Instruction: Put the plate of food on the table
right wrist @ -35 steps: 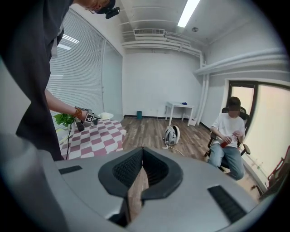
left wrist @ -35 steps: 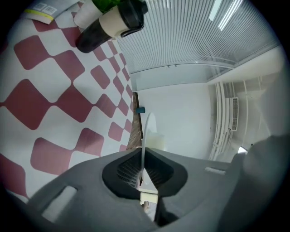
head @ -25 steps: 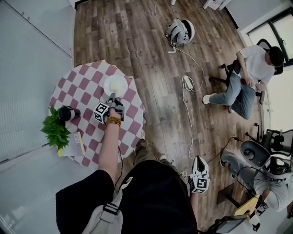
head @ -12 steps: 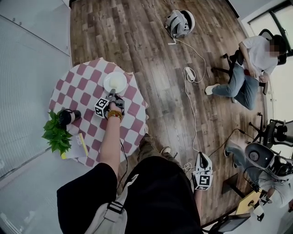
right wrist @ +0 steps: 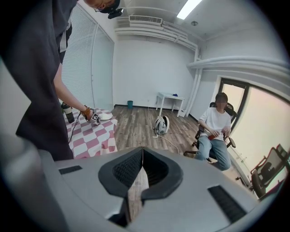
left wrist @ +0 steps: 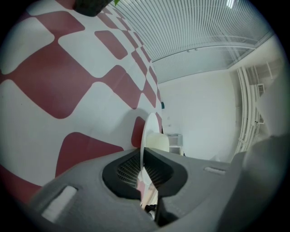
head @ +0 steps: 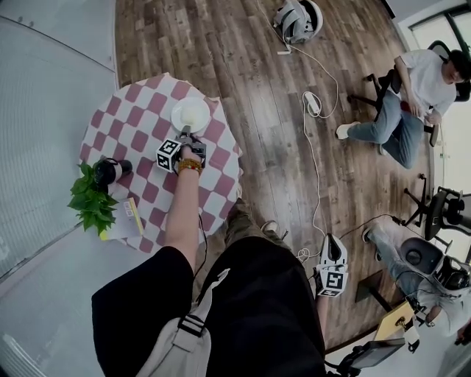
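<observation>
**Plate Pinched at the Rim over the Checked Tabletop**

At the far left of the head view, a potted plant [head: 92, 206] stands at the edge of the round tabletop [head: 136, 121]. A dark bottle [head: 107, 171] is just beside the plant, and a yellow booklet [head: 125, 221] lies near its pot. A red-and-white checked cloth [head: 221, 184] covers the tabletop and hangs over its rim.

The white plate [head: 190, 115] sits over the far side of the cloth, near the edge. A pale mound of food [left wrist: 158, 141] lies on it. The left gripper [head: 185, 137] reaches in from the person's outstretched arm. Its own view shows the two jaws pressed onto the plate's near rim, one on each face. There the plate appears edge-on, close against the cloth. Whether its underside rests on the cloth cannot be told.

To the right is the wooden floor [head: 250, 96], with a white cable [head: 318, 169] trailing across it. A white rounded device [head: 298, 18] lies at the far end of the cable.

The right gripper [head: 331, 243] hangs low at the person's side, well apart from the tabletop. Its jaws are pressed together with nothing between them.

At the far right, a seated person [head: 412, 96] in a white top and jeans sits on a chair.
</observation>
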